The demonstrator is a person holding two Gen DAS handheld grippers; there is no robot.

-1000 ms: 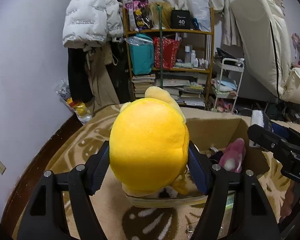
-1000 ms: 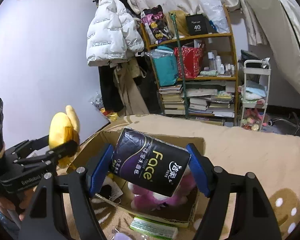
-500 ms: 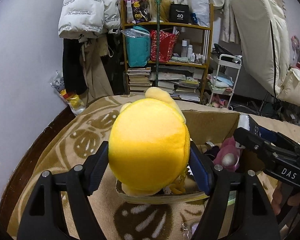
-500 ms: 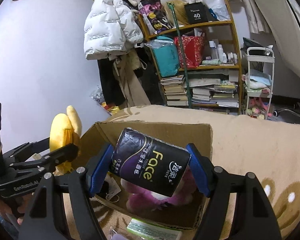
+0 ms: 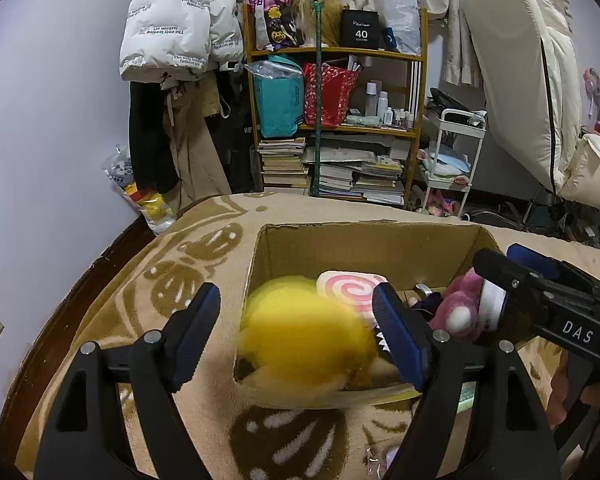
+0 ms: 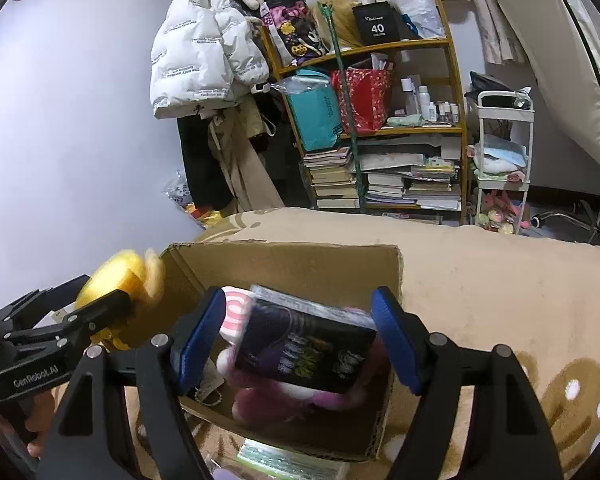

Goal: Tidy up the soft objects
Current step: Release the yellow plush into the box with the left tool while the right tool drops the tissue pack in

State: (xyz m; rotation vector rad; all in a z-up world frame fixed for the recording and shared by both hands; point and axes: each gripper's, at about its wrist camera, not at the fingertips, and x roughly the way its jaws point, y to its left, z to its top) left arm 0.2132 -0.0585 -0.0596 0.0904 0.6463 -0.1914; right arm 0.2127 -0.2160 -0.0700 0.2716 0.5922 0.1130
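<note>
Patterned rug (image 5: 204,256), cardboard box (image 5: 364,244), blurred yellow plush (image 5: 304,336)

Blurred tissue pack (image 6: 306,342) over cardboard box (image 6: 288,264)

Two grippers are counted: the left gripper (image 5: 296,332) and the right gripper (image 6: 298,338). One cardboard box (image 5: 364,248) is seen mid-frame. Inside or over it: one yellow plush (image 5: 304,344), one pink swirl cushion (image 5: 350,290), one pink plush (image 5: 458,310) and one dark tissue pack (image 6: 304,346). One white puffer jacket (image 5: 176,28) is hung at upper left, and one wooden shelf (image 5: 416,128) is counted behind.
</note>
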